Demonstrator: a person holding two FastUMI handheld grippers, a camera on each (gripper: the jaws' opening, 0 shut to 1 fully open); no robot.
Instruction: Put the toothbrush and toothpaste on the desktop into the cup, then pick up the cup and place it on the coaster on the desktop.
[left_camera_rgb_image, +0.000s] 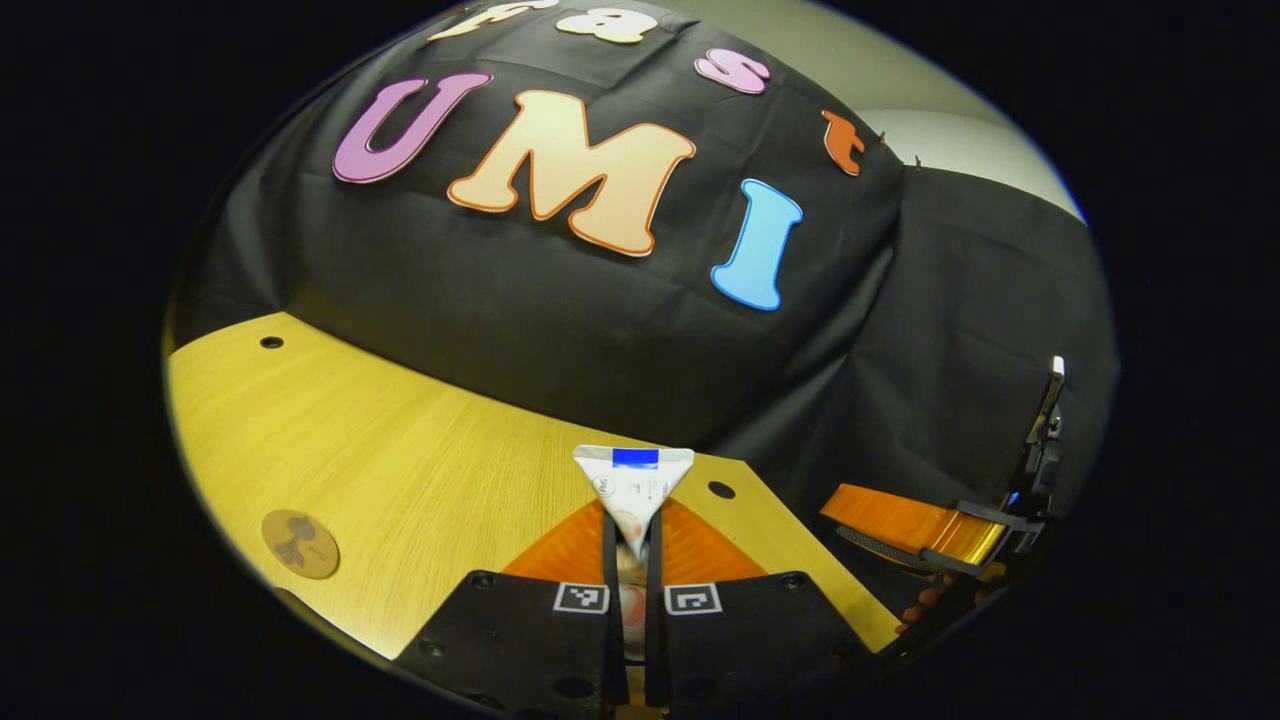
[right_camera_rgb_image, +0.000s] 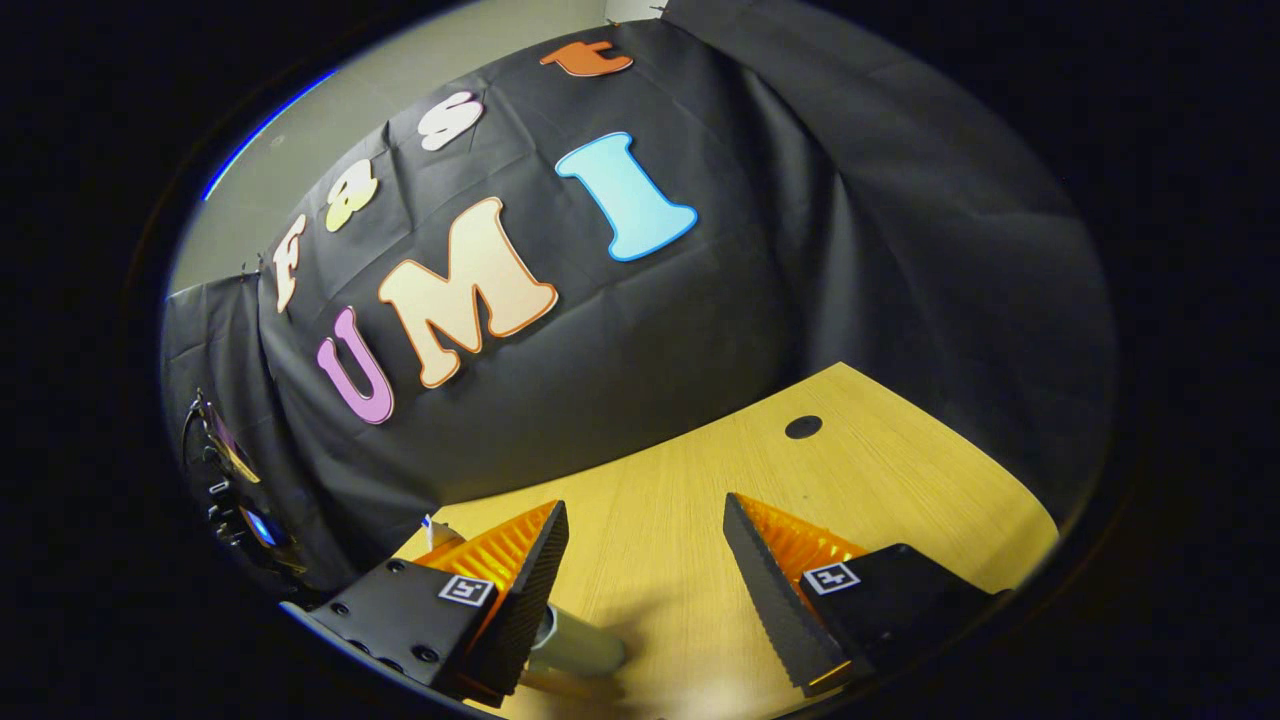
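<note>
In the left gripper view my left gripper (left_camera_rgb_image: 632, 545) is shut on the white toothpaste tube (left_camera_rgb_image: 634, 482), held above the wooden desktop (left_camera_rgb_image: 400, 460). The tube's flat crimped end with a blue mark sticks up past the fingertips. A round brown coaster (left_camera_rgb_image: 300, 543) lies on the desktop at the lower left. In the right gripper view my right gripper (right_camera_rgb_image: 648, 540) is open over the desktop (right_camera_rgb_image: 850, 470) with nothing between its fingers. A grey cylindrical object (right_camera_rgb_image: 578, 646) pokes out from under its left finger (right_camera_rgb_image: 520, 565); I cannot tell what it is.
Black cloth walls close off the back and sides of the desktop. Small dark holes (left_camera_rgb_image: 721, 490) (right_camera_rgb_image: 803, 427) mark the wood. The other gripper (left_camera_rgb_image: 905, 528), held by a hand (left_camera_rgb_image: 925, 605), sits at the right edge of the left gripper view.
</note>
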